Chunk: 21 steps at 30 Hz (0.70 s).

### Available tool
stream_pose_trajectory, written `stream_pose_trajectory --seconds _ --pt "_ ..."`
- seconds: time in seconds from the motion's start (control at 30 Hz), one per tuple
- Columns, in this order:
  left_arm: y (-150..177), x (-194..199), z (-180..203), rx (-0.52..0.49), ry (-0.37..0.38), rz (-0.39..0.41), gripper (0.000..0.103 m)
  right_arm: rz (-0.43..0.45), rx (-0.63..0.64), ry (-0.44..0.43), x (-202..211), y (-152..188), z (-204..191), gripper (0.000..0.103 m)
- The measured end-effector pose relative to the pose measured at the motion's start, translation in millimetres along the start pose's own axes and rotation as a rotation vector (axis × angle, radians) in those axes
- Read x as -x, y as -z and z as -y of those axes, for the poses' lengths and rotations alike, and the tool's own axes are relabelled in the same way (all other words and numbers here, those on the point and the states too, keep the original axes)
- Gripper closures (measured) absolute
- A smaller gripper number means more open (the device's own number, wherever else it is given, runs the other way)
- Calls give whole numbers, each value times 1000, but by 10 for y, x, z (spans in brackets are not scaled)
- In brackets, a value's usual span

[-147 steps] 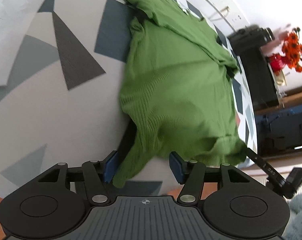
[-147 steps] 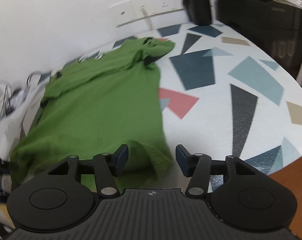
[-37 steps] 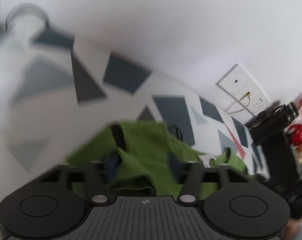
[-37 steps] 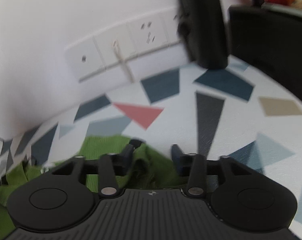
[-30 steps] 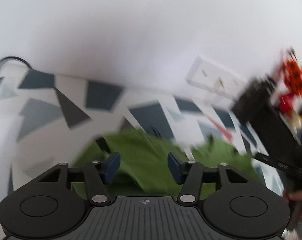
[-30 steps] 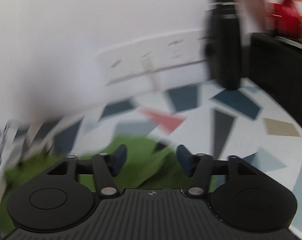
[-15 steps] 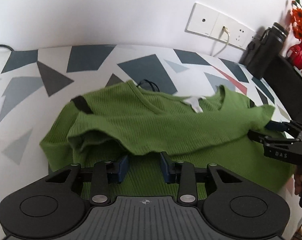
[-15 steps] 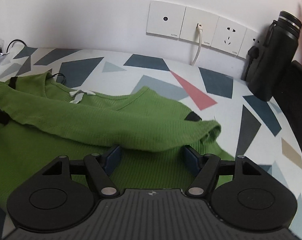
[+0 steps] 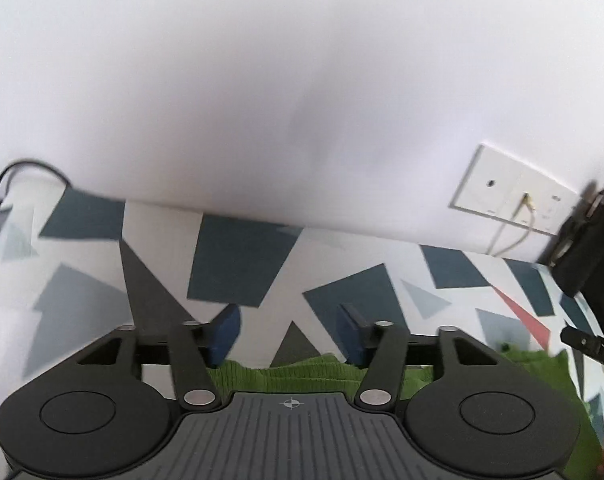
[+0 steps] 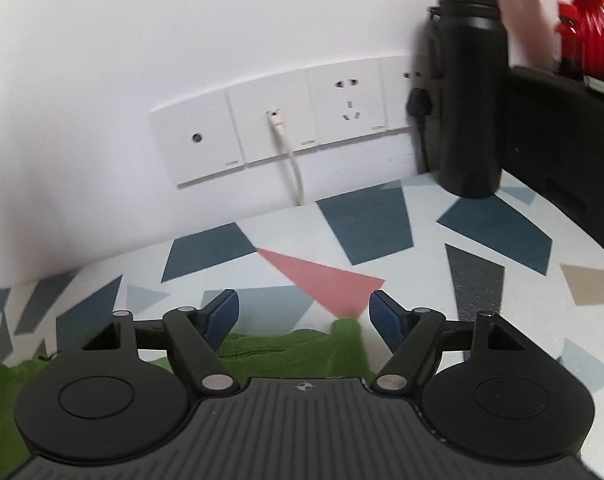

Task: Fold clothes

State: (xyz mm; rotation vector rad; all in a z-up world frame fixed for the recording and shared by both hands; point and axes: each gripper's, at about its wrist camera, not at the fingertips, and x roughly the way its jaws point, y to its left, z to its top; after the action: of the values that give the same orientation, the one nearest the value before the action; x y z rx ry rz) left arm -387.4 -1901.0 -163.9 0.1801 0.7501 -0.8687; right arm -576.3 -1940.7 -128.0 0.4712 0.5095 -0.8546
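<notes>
Nearest in both wrist views is the green knit top (image 9: 302, 372), lying low on the patterned surface (image 9: 238, 256) right under the tool bodies, so only its far edge shows. The left tongs (image 9: 288, 330) have their blue pads apart and widening, nothing between them; the knit edge sits just below and behind the pads, which suggests a fold has just been laid down and let go. The right tongs (image 10: 302, 316) are likewise spread and widening, empty, with a raised point of green fabric between and slightly below the pads, not pinched. Both tools point down toward the cloth's far edge, likely because that is where the folded-over layer was set. The fabric looks ribbed, soft and a little rumpled along the edge, bright green throughout. Beyond it the surface lies bare with its blue, grey and pink triangles. Farther back stand a black flask (image 10: 468, 92) and, on the white wall, a row of sockets (image 10: 286, 120) with a white cable (image 10: 290, 160) plugged in.
</notes>
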Motion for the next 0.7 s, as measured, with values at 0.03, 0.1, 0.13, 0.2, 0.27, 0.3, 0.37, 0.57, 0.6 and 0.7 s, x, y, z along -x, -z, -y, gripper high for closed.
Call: stream_pose_trajectory --seconds 0.03,0.1,0.13,0.2,0.27,0.3,0.37,0.57,0.6,0.7 --pt "46 49 -26 -8 6 -17 37 -4 9 7 34 22 49 21" --pt "170 146 -87 -17 19 -58 29 -18 16 6 129 77 170 16" --pt "248 199 -120 -13 26 -84 28 -29 11 0 188 114 237 14" --pt "442 314 -213 10 32 -134 26 -57 -17 -18 329 215 373 11" --pt "627 435 -281 34 28 -171 26 -87 -36 -34 467 319 492 10" --pt "719 499 -318 46 25 -189 25 -106 -29 -36 528 381 512 10" --pt "891 631 -379 79 25 -210 22 -136 10 -34 651 504 518 10" --pt "1236 805 -443 133 41 -270 11 -207 55 -60 879 725 447 10" --pt "1258 818 -413 123 44 -272 10 -220 65 -68 892 743 424 10" --pt "1323 843 -311 88 53 -268 9 -270 92 -76 909 806 360 10"
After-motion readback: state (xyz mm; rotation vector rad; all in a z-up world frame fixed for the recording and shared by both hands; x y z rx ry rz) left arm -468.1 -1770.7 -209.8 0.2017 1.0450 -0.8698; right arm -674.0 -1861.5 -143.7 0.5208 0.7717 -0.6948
